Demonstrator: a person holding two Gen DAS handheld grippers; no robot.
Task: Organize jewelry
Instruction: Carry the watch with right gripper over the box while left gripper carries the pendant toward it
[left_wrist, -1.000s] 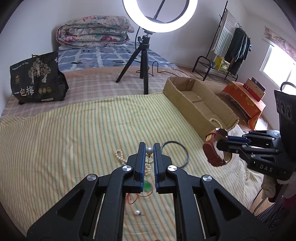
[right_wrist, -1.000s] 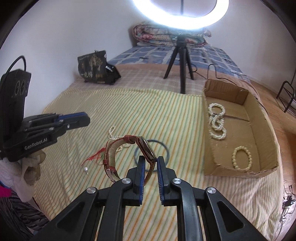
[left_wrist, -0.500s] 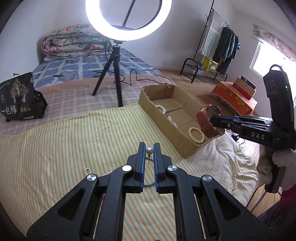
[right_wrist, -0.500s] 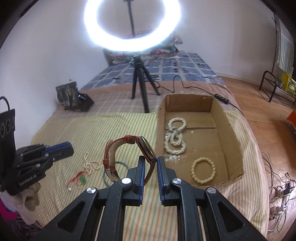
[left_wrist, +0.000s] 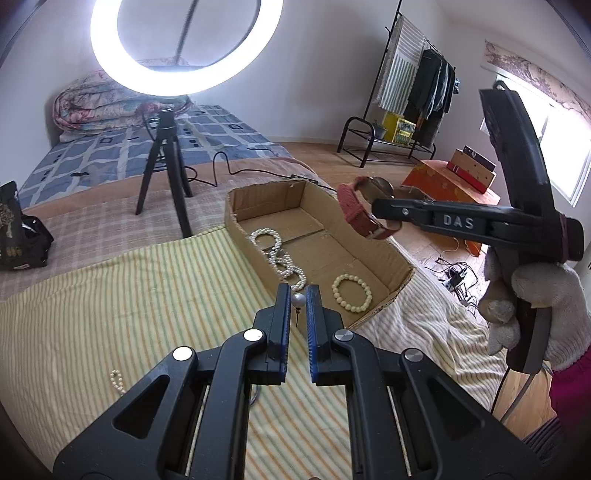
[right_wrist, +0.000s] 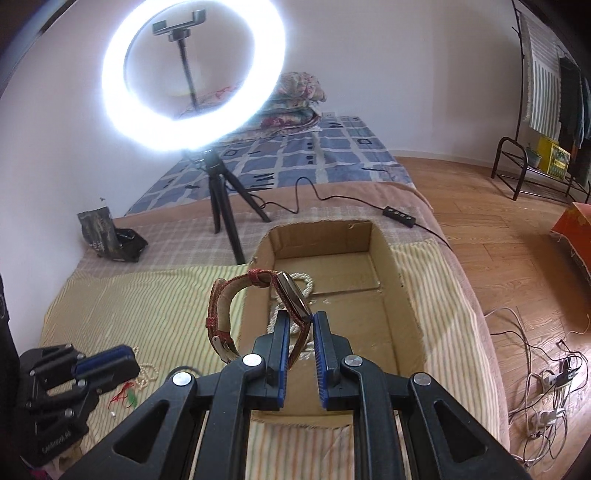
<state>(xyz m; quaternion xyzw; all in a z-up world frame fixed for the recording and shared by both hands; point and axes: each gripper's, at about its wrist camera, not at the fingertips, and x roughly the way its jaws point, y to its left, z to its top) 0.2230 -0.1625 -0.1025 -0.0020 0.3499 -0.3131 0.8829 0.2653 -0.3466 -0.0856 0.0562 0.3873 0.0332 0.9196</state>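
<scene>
Centrally, the left gripper (left_wrist: 298, 300) is clenched on a pearl earring (left_wrist: 297, 300), the bead pinched between the blue pads and its thin post hanging below, above the near wall of the cardboard box (left_wrist: 400, 266). To its right, the right gripper (left_wrist: 376, 213) is held in a white-gloved hand (left_wrist: 543, 295) over the box, its closed tips grasping a red-strapped wristwatch (left_wrist: 356, 206). From the right wrist view, the right gripper (right_wrist: 299, 321) pinches the wristwatch (right_wrist: 291, 299) by the strap just below the dial, the band curling up and to the left above the cardboard box (right_wrist: 391, 254). Inside the box lie several pearl bracelets (left_wrist: 280, 258) along the left wall and one cream bead bracelet (left_wrist: 351, 292) near the front corner. The box rests at the right edge of a yellow-striped sheet (left_wrist: 129, 295) spread on the bed. On the sheet, a small pearl strand (left_wrist: 117, 382) lies to the left of the gripper body. The left gripper (right_wrist: 107, 363) appears low at left in the right wrist view, beside a red and green trinket (right_wrist: 125, 395) on the sheet. A lit ring light (left_wrist: 184, 44) on a black tripod (left_wrist: 164, 173) stands behind the box.
</scene>
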